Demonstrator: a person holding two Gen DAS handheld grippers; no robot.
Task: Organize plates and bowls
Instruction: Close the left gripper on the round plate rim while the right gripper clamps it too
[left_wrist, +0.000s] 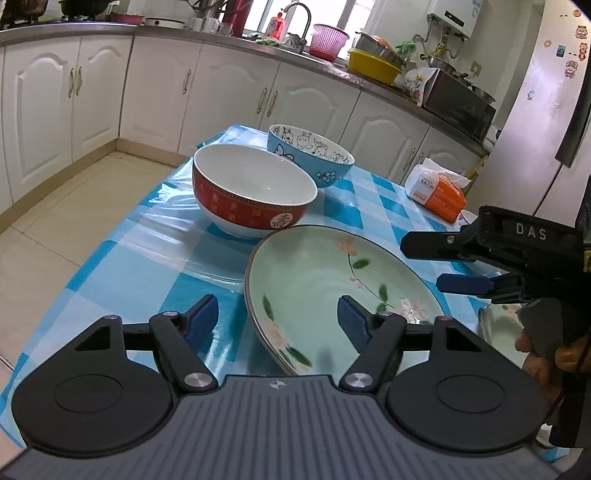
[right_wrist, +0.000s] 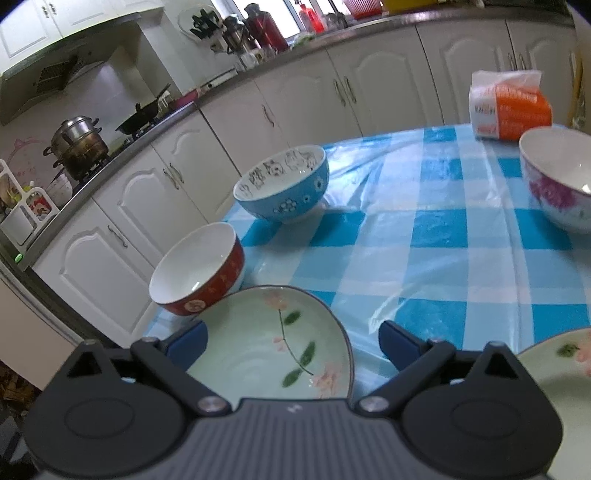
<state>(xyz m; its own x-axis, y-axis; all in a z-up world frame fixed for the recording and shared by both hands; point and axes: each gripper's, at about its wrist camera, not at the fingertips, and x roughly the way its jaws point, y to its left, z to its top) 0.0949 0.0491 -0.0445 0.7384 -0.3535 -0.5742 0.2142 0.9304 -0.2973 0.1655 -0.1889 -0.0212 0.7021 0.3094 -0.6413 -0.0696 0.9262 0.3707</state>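
Note:
A pale green plate (left_wrist: 325, 280) with pink flowers lies on the checked tablecloth, right in front of a red bowl (left_wrist: 251, 192). My left gripper (left_wrist: 277, 323) is open and straddles the plate's left rim, with no pad pressing on it. My right gripper (left_wrist: 421, 264) reaches in from the right over the same plate (right_wrist: 258, 343); it is open (right_wrist: 293, 341), fingers on either side of the plate. A blue cartoon bowl (left_wrist: 314, 155) stands behind the red bowl (right_wrist: 199, 273). A second green plate (right_wrist: 554, 365) lies at the lower right.
A white bowl with purple flowers (right_wrist: 557, 181) and an orange tissue pack (right_wrist: 509, 107) stand on the far right of the table (right_wrist: 424, 236). White kitchen cabinets (left_wrist: 236, 96) run behind it. A hand (left_wrist: 535, 354) holds the right gripper. Floor tiles (left_wrist: 74, 199) lie left of the table's edge.

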